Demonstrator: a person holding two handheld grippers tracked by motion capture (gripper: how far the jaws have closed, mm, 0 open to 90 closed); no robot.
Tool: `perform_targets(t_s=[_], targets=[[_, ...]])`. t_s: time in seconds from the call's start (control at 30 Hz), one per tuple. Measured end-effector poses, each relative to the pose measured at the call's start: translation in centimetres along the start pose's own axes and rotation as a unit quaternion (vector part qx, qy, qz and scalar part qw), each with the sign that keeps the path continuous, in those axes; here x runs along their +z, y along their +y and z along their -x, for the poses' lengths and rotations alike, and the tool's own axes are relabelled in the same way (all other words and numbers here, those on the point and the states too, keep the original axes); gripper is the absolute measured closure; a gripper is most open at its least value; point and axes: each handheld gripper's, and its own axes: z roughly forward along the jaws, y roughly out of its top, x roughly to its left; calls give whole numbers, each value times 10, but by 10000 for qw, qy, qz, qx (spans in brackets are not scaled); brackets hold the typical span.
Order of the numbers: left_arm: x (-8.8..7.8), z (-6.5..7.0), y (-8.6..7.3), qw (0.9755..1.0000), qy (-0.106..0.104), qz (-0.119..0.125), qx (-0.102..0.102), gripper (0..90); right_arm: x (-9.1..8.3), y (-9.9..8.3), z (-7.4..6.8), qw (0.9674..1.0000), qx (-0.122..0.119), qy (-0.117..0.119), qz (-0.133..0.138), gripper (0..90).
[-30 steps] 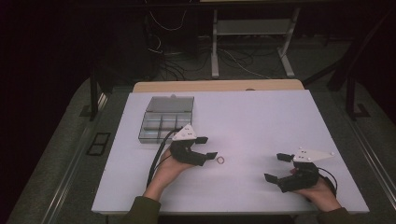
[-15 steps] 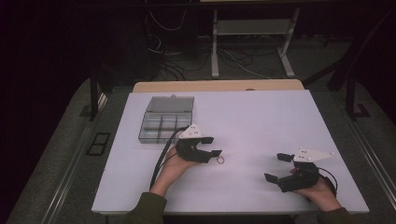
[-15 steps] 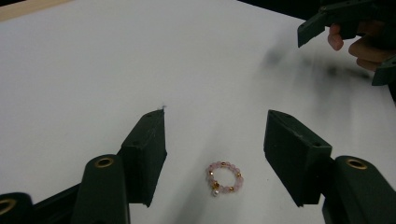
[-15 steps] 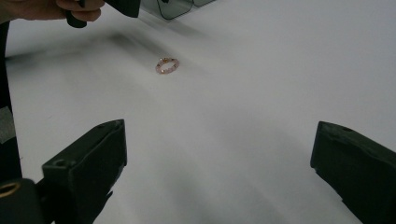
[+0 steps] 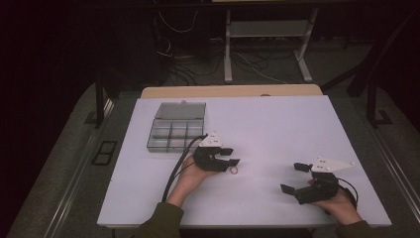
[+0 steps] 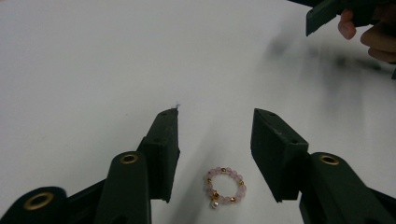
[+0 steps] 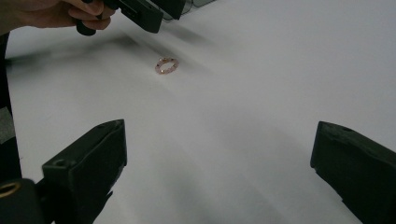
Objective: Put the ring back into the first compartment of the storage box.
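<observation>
Where it lies flat: pink bead ring [image 6: 224, 187], gold spacers, one pearl drop

high view overhead; gripper views low, sharing bead ring [image 6: 224, 187].

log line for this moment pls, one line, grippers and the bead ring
left gripper: jaws closing around bead ring, pads not touching it | bead ring: flat on table | right gripper: open, nothing between jaws
</observation>
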Motion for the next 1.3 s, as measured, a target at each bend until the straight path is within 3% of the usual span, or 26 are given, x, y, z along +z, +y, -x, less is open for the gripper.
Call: perform_targets(t_s=[0.5,0.8,1.3], targets=[[11,1,-4,9989,41,-469,-71,673,0,0,0,10000,-4,-5,7,34],[16,1,-7,9967,135,-796,-4,744,0,0,0,10000,0,-5,6,34],[21,3,-9,9949,229,-980,87,796,-1,0,0,10000,6,-8,10,34]])
